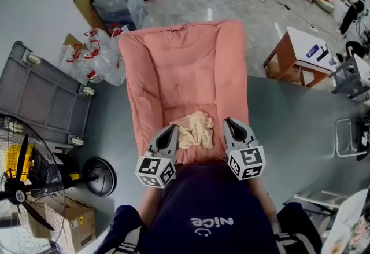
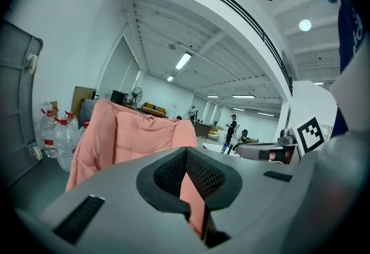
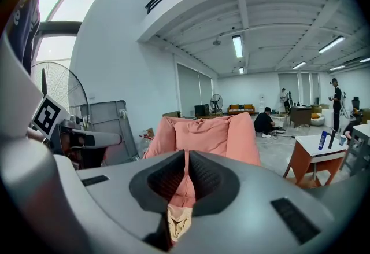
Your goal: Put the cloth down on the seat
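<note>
A crumpled cream cloth (image 1: 195, 129) lies on the seat of the pink padded chair (image 1: 185, 62), near its front edge. My left gripper (image 1: 173, 127) rests at the cloth's left side and my right gripper (image 1: 228, 122) at its right side. Both are shut with nothing between the pads. In the left gripper view the jaws (image 2: 186, 151) meet in front of the chair (image 2: 139, 137). In the right gripper view the jaws (image 3: 186, 154) also meet, and a bit of the cloth (image 3: 178, 221) shows low down behind them, below the chair (image 3: 214, 131).
A large floor fan (image 1: 23, 183) and a cardboard box (image 1: 69, 221) stand at my left. A grey wheeled panel (image 1: 40, 96) and bagged water bottles (image 1: 98, 59) sit left of the chair. A wooden table (image 1: 295, 53) is at the right. People are at the far end.
</note>
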Tool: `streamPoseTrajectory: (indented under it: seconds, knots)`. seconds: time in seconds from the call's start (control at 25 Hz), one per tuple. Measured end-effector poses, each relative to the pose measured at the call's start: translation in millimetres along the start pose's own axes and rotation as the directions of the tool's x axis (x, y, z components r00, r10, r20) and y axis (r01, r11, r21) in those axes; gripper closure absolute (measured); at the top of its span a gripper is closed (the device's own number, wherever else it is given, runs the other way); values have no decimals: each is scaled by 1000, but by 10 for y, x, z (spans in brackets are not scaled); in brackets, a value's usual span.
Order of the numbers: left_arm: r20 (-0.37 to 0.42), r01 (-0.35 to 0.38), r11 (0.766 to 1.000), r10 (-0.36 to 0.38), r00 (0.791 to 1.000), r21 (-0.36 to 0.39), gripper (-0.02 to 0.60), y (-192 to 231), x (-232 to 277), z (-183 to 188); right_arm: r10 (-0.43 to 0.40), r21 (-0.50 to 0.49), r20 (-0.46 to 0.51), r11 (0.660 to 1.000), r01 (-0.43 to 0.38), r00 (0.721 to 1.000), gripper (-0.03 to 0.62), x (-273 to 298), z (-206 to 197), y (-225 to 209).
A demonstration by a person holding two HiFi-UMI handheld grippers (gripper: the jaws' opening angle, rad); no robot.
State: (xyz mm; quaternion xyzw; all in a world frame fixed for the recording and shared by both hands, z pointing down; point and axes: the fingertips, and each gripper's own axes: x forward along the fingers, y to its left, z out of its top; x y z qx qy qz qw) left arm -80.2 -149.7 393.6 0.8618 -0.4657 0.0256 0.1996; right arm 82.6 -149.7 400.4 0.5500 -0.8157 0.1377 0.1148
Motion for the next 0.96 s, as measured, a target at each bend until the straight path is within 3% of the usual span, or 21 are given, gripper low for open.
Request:
streamPoseTrajectory:
  seconds: [0.96]
  knots:
    - [-4, -7, 1000, 7, 1000, 5, 561, 77, -97, -58, 18, -69, -38, 997, -20, 999, 536, 1, -114, 144]
